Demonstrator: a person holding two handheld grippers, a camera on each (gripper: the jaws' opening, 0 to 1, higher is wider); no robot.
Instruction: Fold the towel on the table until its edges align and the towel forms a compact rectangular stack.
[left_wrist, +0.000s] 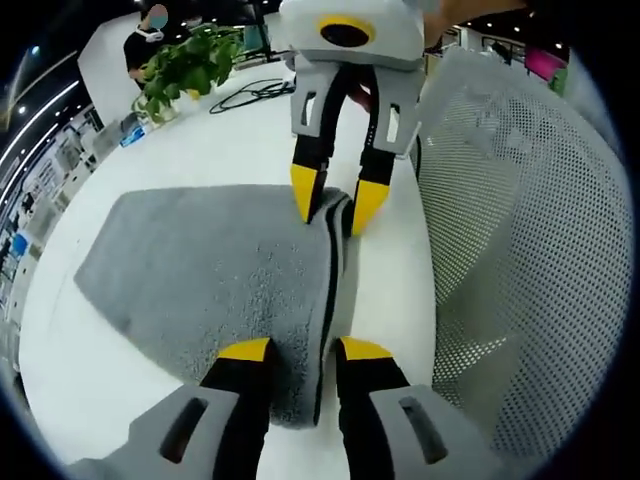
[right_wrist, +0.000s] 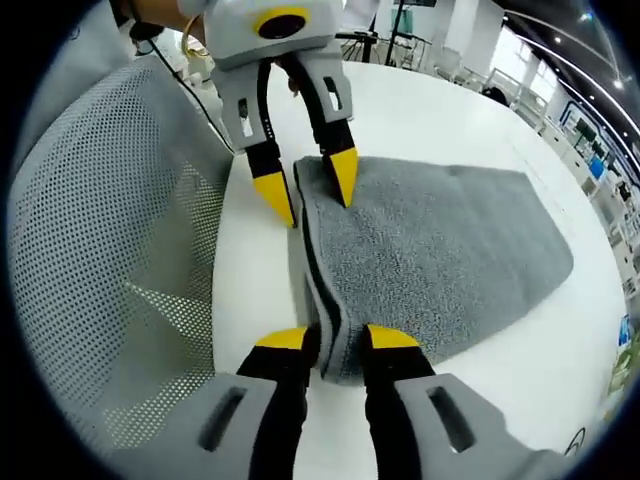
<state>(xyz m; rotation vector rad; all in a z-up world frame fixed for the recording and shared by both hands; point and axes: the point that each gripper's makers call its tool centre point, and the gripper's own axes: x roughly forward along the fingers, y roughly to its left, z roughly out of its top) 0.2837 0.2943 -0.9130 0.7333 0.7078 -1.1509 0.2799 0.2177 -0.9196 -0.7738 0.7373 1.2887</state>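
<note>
Left gripper view, left gripper (left_wrist: 303, 350) and right gripper (left_wrist: 336, 200) each clamped on folded towel (left_wrist: 210, 270) edge

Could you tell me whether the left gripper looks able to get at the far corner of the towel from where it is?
Probably not now: the left gripper is clamped on the towel's near corner, and the right gripper already pinches the far one.

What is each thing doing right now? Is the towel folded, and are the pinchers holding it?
Towel: folded over, layered edges stacked along one side, lying on the white table.
Left gripper: shut on the towel's layered edge.
Right gripper: shut on the same edge, further along.
Mesh chair: standing beside the table.
</note>
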